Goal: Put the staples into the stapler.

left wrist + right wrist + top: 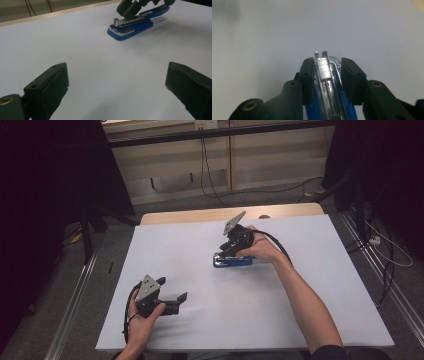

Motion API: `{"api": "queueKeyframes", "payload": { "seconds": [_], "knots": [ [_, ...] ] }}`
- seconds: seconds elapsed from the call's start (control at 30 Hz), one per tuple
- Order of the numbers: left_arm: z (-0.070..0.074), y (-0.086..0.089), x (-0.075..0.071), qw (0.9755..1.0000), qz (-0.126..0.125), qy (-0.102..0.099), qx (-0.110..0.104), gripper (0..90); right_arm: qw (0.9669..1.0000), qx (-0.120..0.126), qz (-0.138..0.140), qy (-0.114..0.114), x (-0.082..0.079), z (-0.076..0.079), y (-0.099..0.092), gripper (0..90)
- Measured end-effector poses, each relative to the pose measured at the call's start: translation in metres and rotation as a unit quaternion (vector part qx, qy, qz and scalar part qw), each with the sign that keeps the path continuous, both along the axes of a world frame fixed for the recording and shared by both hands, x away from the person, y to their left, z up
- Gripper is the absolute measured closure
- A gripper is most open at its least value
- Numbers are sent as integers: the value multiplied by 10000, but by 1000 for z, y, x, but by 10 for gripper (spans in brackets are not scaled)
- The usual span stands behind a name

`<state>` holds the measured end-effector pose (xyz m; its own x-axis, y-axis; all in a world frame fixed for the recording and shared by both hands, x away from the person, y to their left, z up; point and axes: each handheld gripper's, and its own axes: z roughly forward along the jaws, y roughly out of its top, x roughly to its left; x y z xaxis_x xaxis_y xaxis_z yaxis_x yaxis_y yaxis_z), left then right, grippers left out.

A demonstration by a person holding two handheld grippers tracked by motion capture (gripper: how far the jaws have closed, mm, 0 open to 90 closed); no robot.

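A blue stapler [234,261] with a chrome base lies on the white table [190,245], right of the middle. Its top cover is swung up and a row of staples [323,67] shows in the open magazine. My right gripper [227,251] points down over the stapler's front end [324,75]. Its pads [308,75] flank the magazine closely on both sides without clearly pressing on it. My left gripper [172,289] rests near the front left of the table, held by a hand. It is wide open [117,72] with nothing between its fingers and faces the stapler [130,27].
A wooden strip [200,215] runs along the table's far edge. Beyond it are a floor with cables [210,185] and a light panelled wall. Metal rails [75,310] flank the table on both sides.
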<state>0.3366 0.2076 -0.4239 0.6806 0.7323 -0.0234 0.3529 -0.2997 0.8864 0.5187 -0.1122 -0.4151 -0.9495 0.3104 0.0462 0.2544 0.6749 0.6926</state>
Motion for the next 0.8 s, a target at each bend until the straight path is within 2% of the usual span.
{"api": "queueKeyframes", "payload": {
  "seconds": [0.13,0.23,0.3,0.57,0.73,0.8],
  "knots": [
    [0,0,0,10000,12,8,-7,50,9997,82,-223,-24,0,0,-4,555],
    [0,0,0,10000,14,10,-9,50,9990,146,-421,4,0,0,-5,454],
    [-1,0,1,10000,15,21,10,50,9983,201,-531,89,-1,0,-6,399],
    [0,0,1,10000,8,15,18,50,9948,400,-930,133,-5,1,-8,214],
    [-1,0,1,10000,7,23,15,49,9927,459,-1115,35,-9,2,-12,138],
    [1,1,1,10000,43,-23,24,49,9908,490,-1259,-48,-11,3,-13,98]
  ]
}}
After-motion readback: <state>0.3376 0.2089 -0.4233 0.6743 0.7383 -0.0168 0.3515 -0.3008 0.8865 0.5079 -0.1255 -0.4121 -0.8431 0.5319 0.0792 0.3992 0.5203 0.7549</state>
